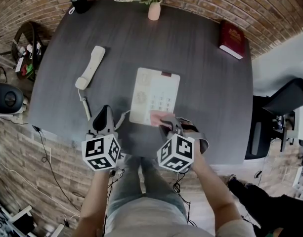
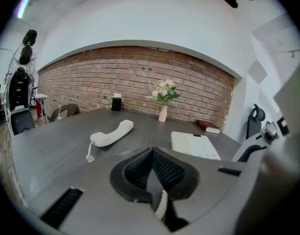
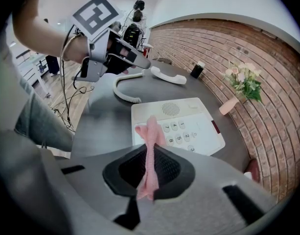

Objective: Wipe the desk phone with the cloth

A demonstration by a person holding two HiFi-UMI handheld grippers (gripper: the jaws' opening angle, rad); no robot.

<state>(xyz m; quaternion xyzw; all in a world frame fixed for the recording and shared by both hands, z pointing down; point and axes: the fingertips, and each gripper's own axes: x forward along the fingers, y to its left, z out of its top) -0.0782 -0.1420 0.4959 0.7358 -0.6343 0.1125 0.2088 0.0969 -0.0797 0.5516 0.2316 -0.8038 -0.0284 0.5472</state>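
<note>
The pink cloth (image 3: 150, 146) is clamped in the shut jaws of the right hand-held gripper (image 1: 169, 126) and laid on the desk phone's (image 1: 155, 90) near edge, by the keys (image 3: 181, 131). Left of the phone, the left hand-held gripper (image 2: 150, 153) is pinched on the coiled cord (image 2: 161, 205); the handset (image 1: 90, 67) lies further left. Wiping is judged barely begun; most of the surface is left to be wiped.

The desk (image 1: 205, 83) is dark charcoal with a faint wood grain. The phone (image 1: 153, 85) is cream, with a small dark red strip at its far edge. Its handset (image 1: 90, 67) and curly cord (image 1: 85, 106) are the same cream. The cloth (image 1: 160, 117) is soft pink. At the far right lies a deep red book (image 1: 232, 37). The vase (image 1: 154, 11) is pale pink, and the wall (image 2: 91, 82) is red-brown brick. The cubes on the left claw (image 1: 105, 111) and right claw (image 1: 167, 124) bear black squares on white.
</note>
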